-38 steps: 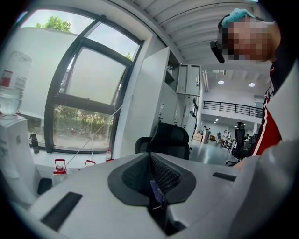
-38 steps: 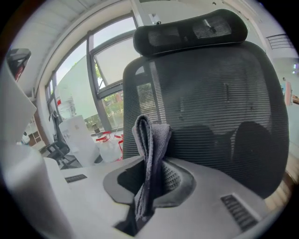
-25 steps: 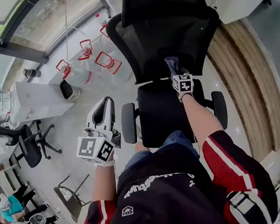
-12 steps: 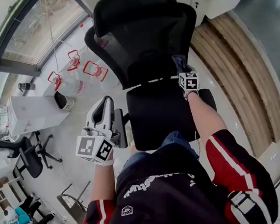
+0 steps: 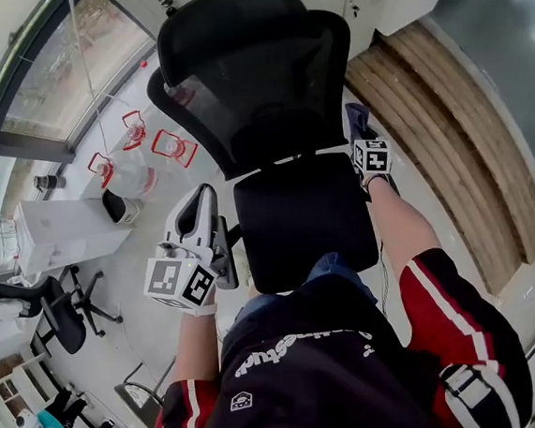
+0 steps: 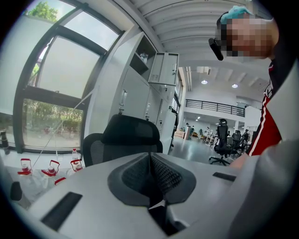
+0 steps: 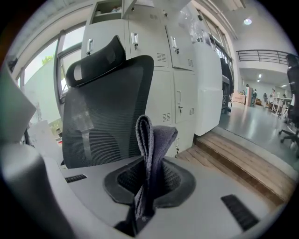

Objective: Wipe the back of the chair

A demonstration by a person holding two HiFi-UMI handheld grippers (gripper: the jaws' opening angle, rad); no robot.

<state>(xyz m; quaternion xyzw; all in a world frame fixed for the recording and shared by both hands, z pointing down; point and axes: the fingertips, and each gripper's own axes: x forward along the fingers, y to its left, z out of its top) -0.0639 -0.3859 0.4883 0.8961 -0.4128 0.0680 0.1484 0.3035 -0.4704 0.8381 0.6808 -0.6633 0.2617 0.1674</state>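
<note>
A black mesh office chair [image 5: 254,78] with a headrest faces me, its seat [image 5: 301,219] just below in the head view. My right gripper [image 5: 360,126] is shut on a folded dark grey cloth [image 7: 150,144] and hovers off the right edge of the chair back [image 7: 105,116], apart from the mesh. The cloth [image 5: 356,117] sticks up from the jaws. My left gripper [image 5: 193,227] hangs low beside the chair's left armrest [image 5: 224,255], jaws shut with nothing between them. The left gripper view shows the chair [image 6: 126,140] ahead in the distance.
Several water jugs with red handles [image 5: 133,141] stand on the floor left of the chair. A wooden step [image 5: 446,116] runs along the right. White lockers [image 7: 182,79] stand behind the chair. Other office chairs [image 5: 56,313] and a white box [image 5: 67,232] are at the left.
The right gripper with the cloth has slid right, from in front of the lower chair back to just past its right edge. The left gripper has stayed in place.
</note>
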